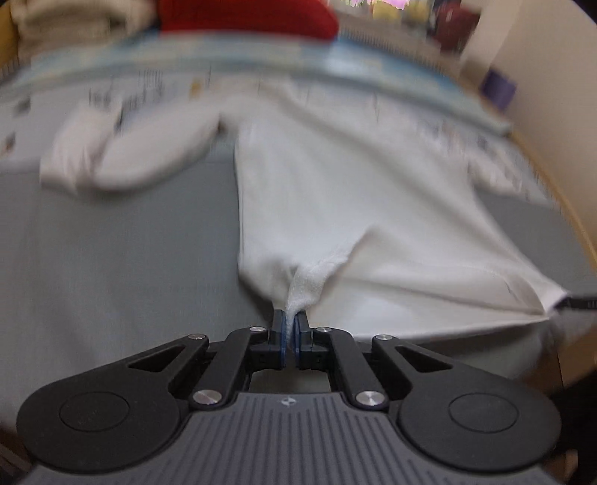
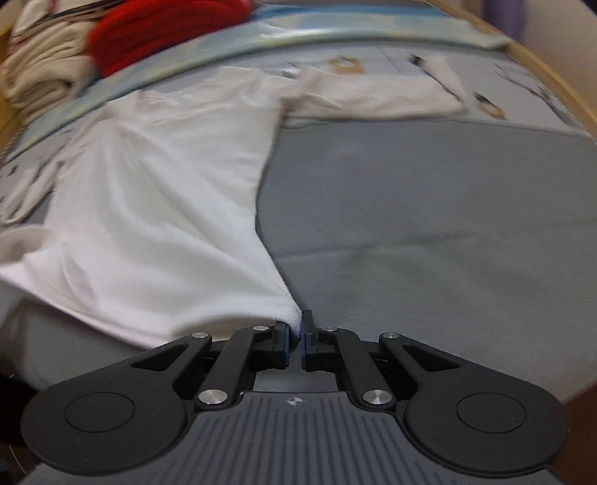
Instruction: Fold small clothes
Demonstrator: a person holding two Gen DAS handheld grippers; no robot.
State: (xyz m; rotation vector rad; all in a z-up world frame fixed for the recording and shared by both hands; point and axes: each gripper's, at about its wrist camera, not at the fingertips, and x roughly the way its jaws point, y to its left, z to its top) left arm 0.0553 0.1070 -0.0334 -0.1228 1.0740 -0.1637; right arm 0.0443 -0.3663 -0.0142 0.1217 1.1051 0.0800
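A white long-sleeved garment [image 1: 335,194] lies spread on a grey mat [image 1: 130,261]. My left gripper [image 1: 290,317] is shut on a bunched bit of its near hem. One sleeve [image 1: 123,149] lies off to the left. In the right wrist view the same white garment [image 2: 160,209] stretches away to the left, and my right gripper [image 2: 297,326] is shut on its near hem corner. The other sleeve [image 2: 377,97] lies across the back. The hem between the two grippers is lifted off the mat. Both views are motion-blurred.
A red cloth [image 1: 246,15] and a stack of beige folded cloth [image 2: 41,67] sit at the back. A pale printed sheet [image 2: 485,74] lies under the mat. A wooden rim [image 2: 559,85] bounds the right side. The grey mat [image 2: 429,224] extends to the right.
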